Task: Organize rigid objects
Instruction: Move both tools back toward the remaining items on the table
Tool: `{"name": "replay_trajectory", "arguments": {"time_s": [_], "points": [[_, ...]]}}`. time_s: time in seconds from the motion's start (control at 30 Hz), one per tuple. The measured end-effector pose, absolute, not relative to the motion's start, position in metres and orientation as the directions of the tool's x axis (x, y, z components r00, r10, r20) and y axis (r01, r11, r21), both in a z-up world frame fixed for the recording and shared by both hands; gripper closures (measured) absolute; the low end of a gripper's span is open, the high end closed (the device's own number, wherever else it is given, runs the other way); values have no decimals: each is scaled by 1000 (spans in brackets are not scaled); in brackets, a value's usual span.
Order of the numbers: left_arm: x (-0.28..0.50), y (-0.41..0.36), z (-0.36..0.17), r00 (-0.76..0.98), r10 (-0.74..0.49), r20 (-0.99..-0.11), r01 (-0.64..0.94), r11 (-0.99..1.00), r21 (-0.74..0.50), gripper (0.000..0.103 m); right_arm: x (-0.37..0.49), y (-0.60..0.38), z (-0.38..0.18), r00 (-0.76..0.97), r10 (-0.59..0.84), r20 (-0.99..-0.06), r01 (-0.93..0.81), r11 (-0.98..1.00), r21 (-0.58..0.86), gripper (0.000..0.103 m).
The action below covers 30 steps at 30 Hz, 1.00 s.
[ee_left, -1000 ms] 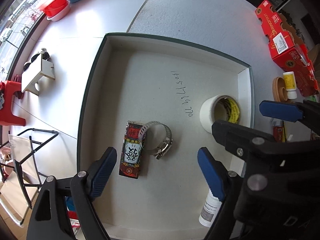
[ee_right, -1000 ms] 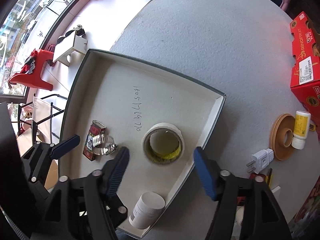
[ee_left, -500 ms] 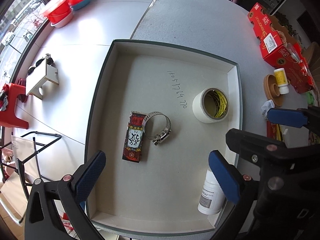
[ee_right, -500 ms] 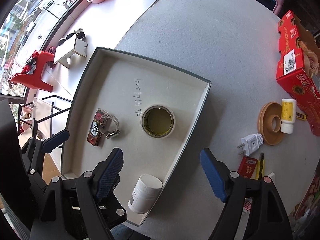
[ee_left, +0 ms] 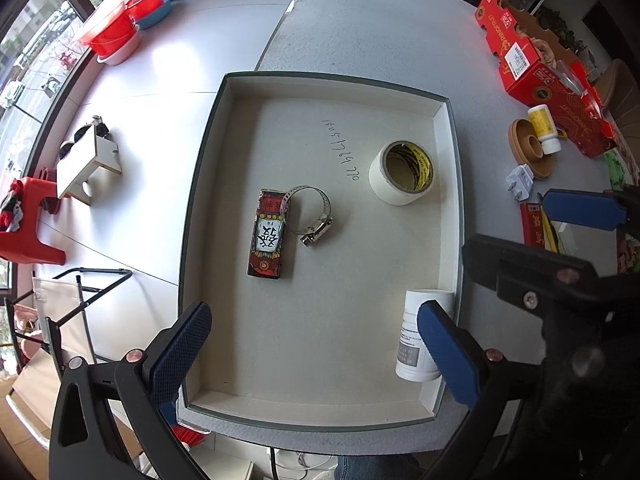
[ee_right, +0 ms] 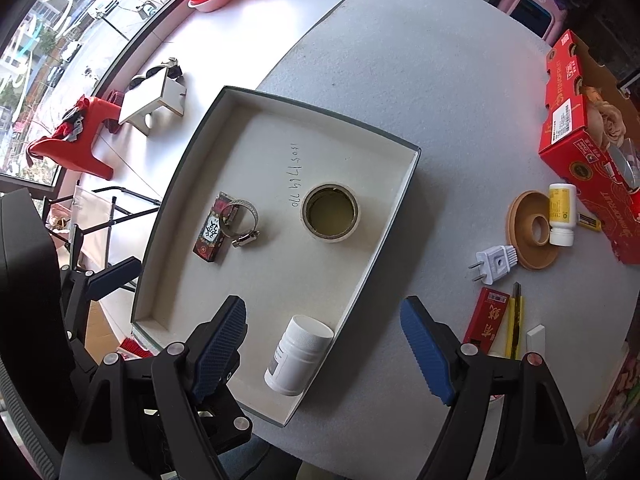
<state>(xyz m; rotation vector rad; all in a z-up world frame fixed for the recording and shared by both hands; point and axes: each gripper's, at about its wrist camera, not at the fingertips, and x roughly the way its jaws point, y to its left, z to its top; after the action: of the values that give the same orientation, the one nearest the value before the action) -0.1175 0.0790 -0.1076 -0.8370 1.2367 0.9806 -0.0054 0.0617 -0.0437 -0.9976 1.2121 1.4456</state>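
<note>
Blue-padded left tongs (ee_left: 310,346) and right tongs (ee_right: 322,350) hover spread wide, empty, above the tray (ee_left: 448,208).

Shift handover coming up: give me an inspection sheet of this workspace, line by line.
Surface: grey speckled table, white tray near its front edge.
Job's things: in the tray, tape roll, hose clamp overlapping a patterned box, white bottle against the right wall.
Clutter: right of the tray, plug adapter, wooden ring with a yellow bottle, red packet, red carton.
Grippers: left gripper and right gripper both open, empty, above the tray's near end.
Cables: one cable below the table's front edge.
Surroundings: red stool, red basins, window.
</note>
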Motion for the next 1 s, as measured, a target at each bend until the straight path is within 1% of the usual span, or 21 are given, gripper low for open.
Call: {"name": "replay_trajectory", "arguments": {"time_s": [0.2, 0.3, 0.4, 0.47, 0.5, 0.67, 0.8, 0.9, 1.0], "points": [[-102, 67, -107, 42, 124, -991, -917, 398, 11, 0, 18, 47, -42, -212, 180, -961, -976, 19, 219, 22], [-92, 61, -106, 46, 109, -993, -901, 433, 6, 0, 35, 34, -51, -226, 165, -960, -969, 60, 238, 22], [-76, 53, -110, 62, 63, -996, -874, 485, -24, 0, 56, 12, -66, -250, 135, -959, -958, 109, 265, 22], [-62, 44, -112, 76, 39, -996, -852, 522, -44, 0, 74, -6, -78, -254, 110, -961, -951, 153, 269, 1], [-54, 40, -113, 84, 25, -996, -836, 546, -57, 0, 84, -16, -84, -251, 103, -963, -947, 180, 266, 0], [-11, 19, -117, 108, -22, -994, -755, 648, -96, 0, 139, -65, -108, -248, 92, -964, -897, 355, 265, 0], [27, 12, -121, 111, -54, -992, -718, 686, -118, 0, 177, -105, -134, -237, 44, -971, -847, 480, 228, 0], [59, 11, -126, 120, -82, -989, -710, 690, -143, 0, 195, -134, -150, -223, -4, -975, -825, 533, 187, 0], [88, 11, -135, 130, -110, -985, -722, 671, -170, 0, 208, -156, -160, -243, -26, -970, -801, 569, 186, 0]]}}
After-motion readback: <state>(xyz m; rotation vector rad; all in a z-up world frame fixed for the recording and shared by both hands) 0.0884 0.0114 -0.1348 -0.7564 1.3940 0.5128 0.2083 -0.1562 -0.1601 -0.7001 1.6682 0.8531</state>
